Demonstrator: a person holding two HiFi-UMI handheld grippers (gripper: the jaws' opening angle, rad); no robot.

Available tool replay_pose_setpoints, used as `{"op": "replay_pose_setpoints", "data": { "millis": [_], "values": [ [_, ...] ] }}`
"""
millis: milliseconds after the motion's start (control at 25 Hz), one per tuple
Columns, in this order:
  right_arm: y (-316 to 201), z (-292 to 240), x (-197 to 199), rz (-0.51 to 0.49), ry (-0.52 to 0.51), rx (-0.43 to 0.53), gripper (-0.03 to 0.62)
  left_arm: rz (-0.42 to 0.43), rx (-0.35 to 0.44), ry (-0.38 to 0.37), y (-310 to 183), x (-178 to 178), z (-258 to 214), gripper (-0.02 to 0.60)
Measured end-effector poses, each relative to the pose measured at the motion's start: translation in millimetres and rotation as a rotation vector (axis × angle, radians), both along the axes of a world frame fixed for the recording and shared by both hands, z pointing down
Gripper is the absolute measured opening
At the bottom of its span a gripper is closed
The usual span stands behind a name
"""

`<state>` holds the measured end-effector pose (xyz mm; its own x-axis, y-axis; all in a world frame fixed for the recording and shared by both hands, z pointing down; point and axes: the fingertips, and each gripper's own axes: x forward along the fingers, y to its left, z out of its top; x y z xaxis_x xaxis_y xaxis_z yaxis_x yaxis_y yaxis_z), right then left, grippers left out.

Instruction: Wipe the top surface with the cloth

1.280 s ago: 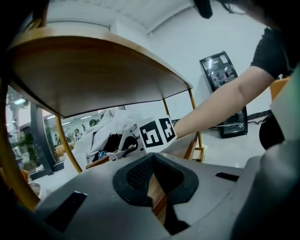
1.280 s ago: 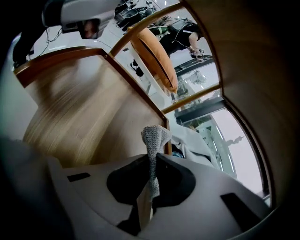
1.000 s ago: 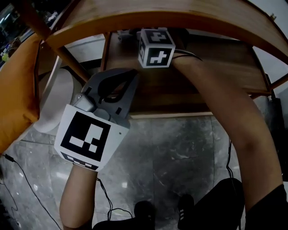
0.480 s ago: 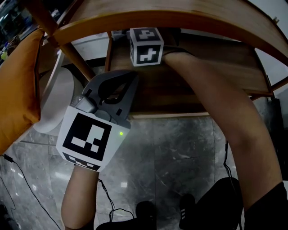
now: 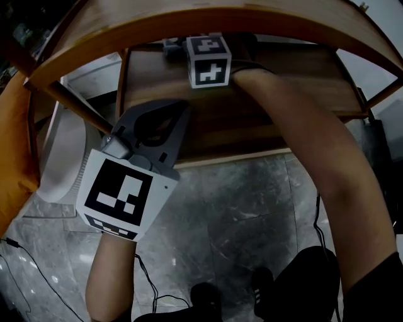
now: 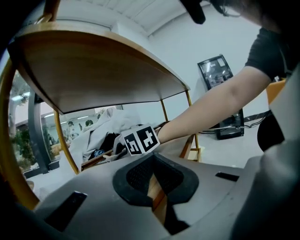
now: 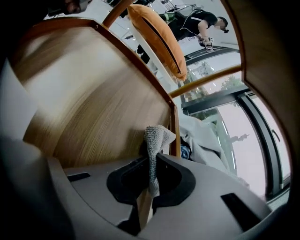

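A wooden table has a curved top (image 5: 208, 16) and a lower shelf (image 5: 252, 113). My right gripper (image 7: 147, 183) is shut on a grey knit cloth (image 7: 152, 150) that sticks up from its jaws against a wooden surface (image 7: 84, 108). In the head view only its marker cube (image 5: 209, 61) shows, over the shelf's far side under the top's rim. My left gripper (image 5: 167, 116) is held at the shelf's front left edge, jaws shut with nothing in them. The left gripper view shows that gripper (image 6: 152, 176), the right cube (image 6: 139, 139) and the top's underside (image 6: 93, 70).
An orange cushion (image 5: 12, 144) and a white rounded object (image 5: 60, 163) lie at the left. Grey marble floor (image 5: 239, 207) with thin cables (image 5: 38, 264) is below. A dark box (image 5: 384, 163) stands at the right. The person's shoes (image 5: 204, 295) are near the bottom edge.
The right gripper's cube has shifted a little left over the shelf. The head view has swung, so the table sits lower left in frame. The left gripper holds its place.
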<state>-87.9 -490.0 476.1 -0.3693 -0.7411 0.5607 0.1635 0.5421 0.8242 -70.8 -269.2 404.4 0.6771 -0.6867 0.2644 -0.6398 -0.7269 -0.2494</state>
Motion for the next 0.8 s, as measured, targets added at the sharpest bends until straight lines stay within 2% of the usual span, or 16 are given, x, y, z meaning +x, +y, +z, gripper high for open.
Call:
{"op": "replay_pose_setpoints", "data": {
  "millis": [280,800],
  "values": [
    [-4.7,6.3,84.5,0.098,0.021,-0.009,0.032,0.066,0.013,0.003,-0.2,47.2,-3.3,0.011],
    [-3.2,3.2,225.8,0.269,0.108,-0.007,0.032,0.158,0.018,0.01,1.6,110.7,-15.0,0.011]
  ]
}}
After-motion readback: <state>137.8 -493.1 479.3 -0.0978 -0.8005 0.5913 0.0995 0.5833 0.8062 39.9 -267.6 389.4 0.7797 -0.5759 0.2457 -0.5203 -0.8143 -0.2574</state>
